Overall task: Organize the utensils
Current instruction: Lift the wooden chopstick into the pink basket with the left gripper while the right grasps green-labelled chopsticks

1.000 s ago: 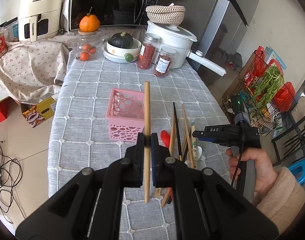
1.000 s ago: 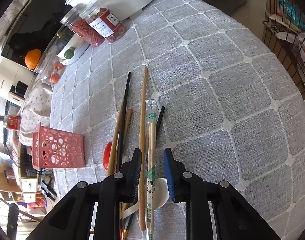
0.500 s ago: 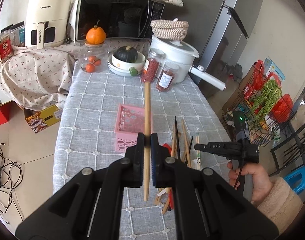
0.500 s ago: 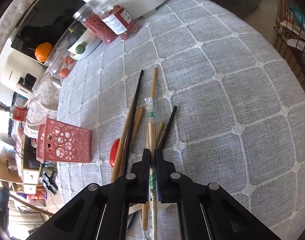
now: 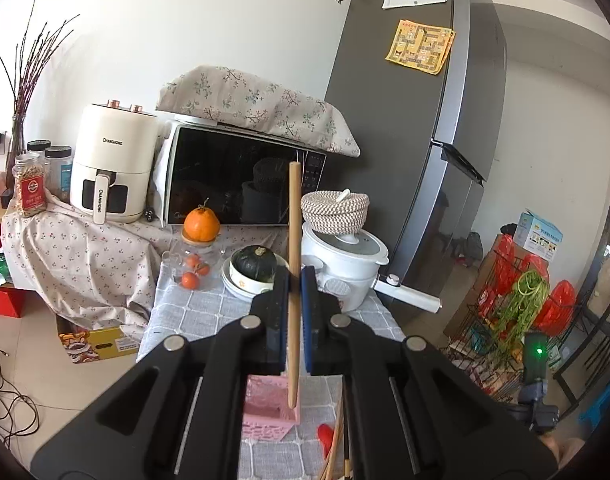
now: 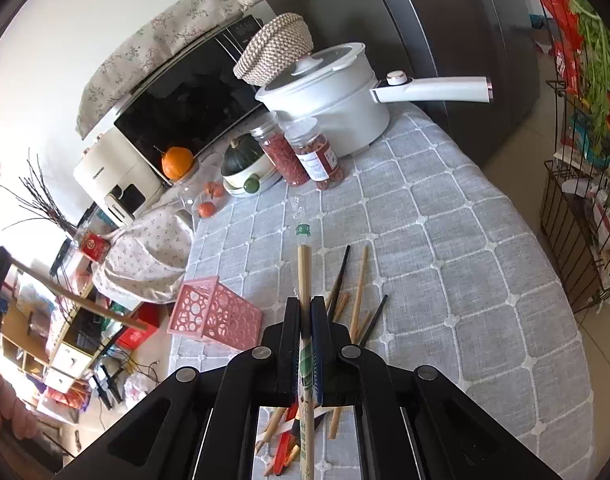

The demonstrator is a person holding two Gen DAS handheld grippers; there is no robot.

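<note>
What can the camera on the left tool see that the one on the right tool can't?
Only the left view shows its tool shut on a bare wooden chopstick, plus the fridge notes. Only the right view shows its tool shut on wrapped chopsticks, the loose utensil pile and two red jars. Both show the pink basket, white pot, microwave and orange.

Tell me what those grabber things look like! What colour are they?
Both are black plastic. The left hand-held gripper has two chunky arms with round silver bolts and long hollow slots, ending in flat fingers with blue pads. The right hand-held gripper looks the same: black arms, silver bolts, one blue pad. From the left camera, its black handle shows a small green light.
</note>
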